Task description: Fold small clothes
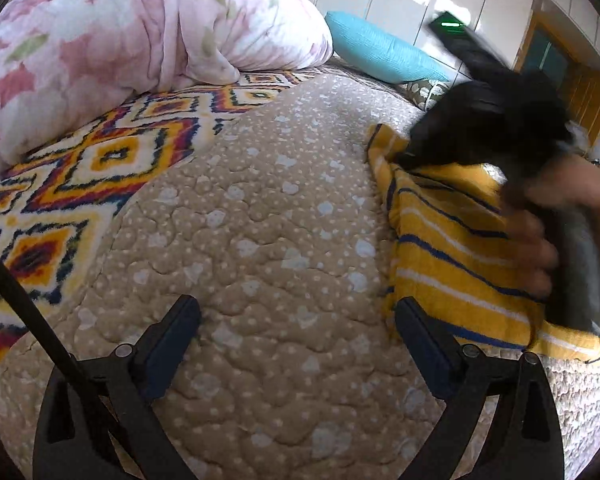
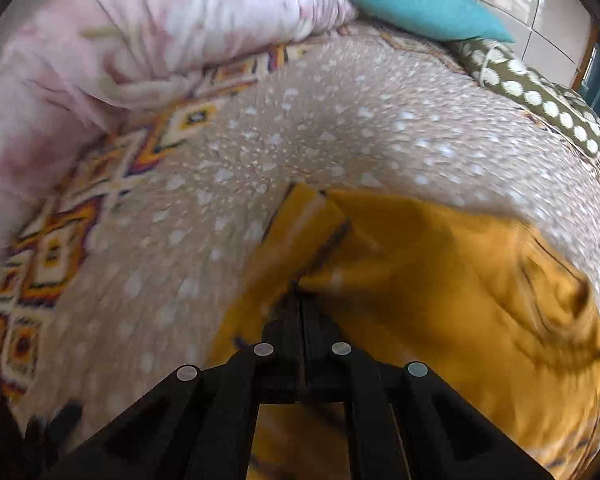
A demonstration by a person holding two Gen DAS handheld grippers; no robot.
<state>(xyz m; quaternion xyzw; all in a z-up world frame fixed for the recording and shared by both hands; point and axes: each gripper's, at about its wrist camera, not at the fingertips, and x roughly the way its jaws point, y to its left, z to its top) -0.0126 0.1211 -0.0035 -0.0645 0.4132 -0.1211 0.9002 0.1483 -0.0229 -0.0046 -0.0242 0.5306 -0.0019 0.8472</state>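
Left gripper (image 1: 298, 330) wide open, empty, over quilt (image 1: 260, 220); right gripper (image 2: 301, 300) clamped on yellow striped garment (image 2: 440, 280).

The left gripper (image 1: 298, 334) is black, with two flat dark pads on angled arms – small round screws sit at the joints, and a thin black rod crosses its left arm. The right gripper (image 2: 301, 300) is black too, with four round silvery screw heads. The hand (image 1: 540, 240) is bare – blurred.

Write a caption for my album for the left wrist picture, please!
The open left tool hovers over the beige spotted quilt beside a yellow striped garment.
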